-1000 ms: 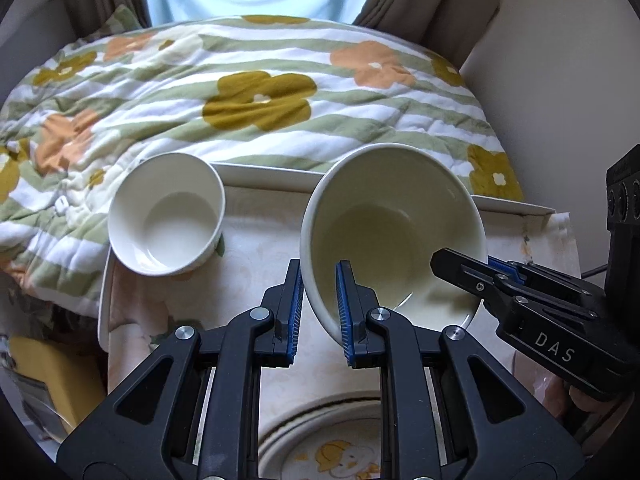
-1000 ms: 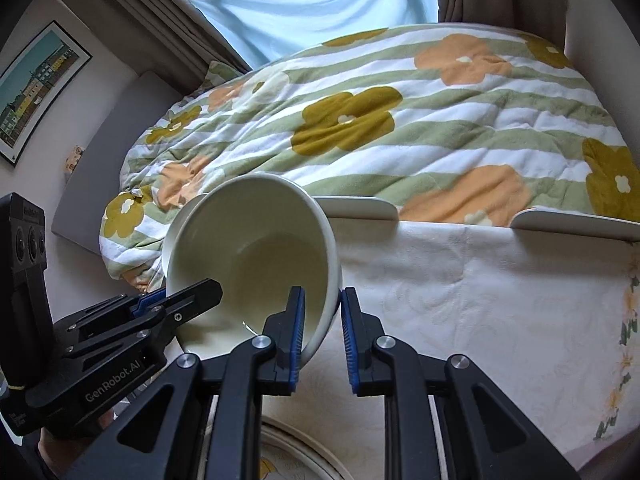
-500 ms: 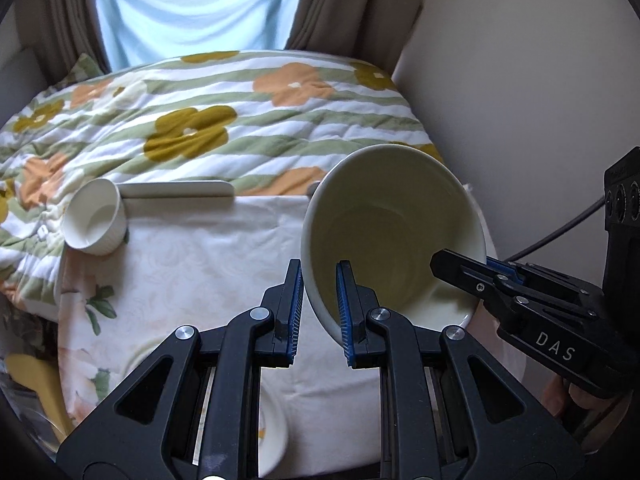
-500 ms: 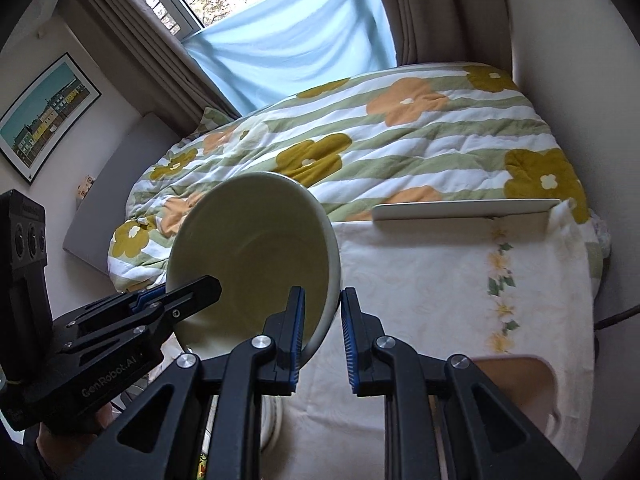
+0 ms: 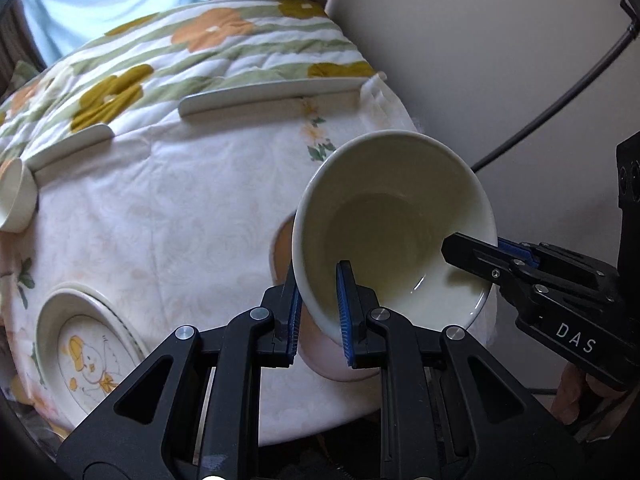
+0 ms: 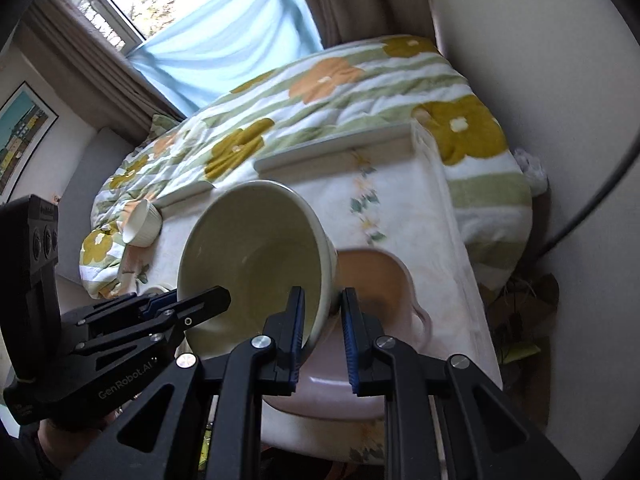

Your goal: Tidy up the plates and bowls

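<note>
Both grippers hold one large cream bowl [image 5: 396, 216] by opposite sides of its rim, above the table. My left gripper [image 5: 318, 308] is shut on the near rim; it shows at the left in the right wrist view [image 6: 192, 304]. My right gripper [image 6: 322, 334] is shut on the other rim; it shows at the right in the left wrist view [image 5: 472, 250]. The bowl [image 6: 256, 256] is tilted and hangs just over a pink bowl [image 6: 376, 280] at the table's right front corner. A small white bowl [image 5: 14, 196] and a duck-print plate [image 5: 86, 356] sit to the left.
The table [image 5: 160, 200] has a floral cloth and raised white edge rails [image 5: 272, 98]. A flowered quilt [image 6: 320, 92] lies behind it. A wall and a black cable [image 5: 560, 100] are close on the right. The table's front edge is right below the grippers.
Both grippers have carried the large bowl to the right and nearer, from beside the small white bowl to above the pink bowl at the right front corner. The grip is unchanged.
</note>
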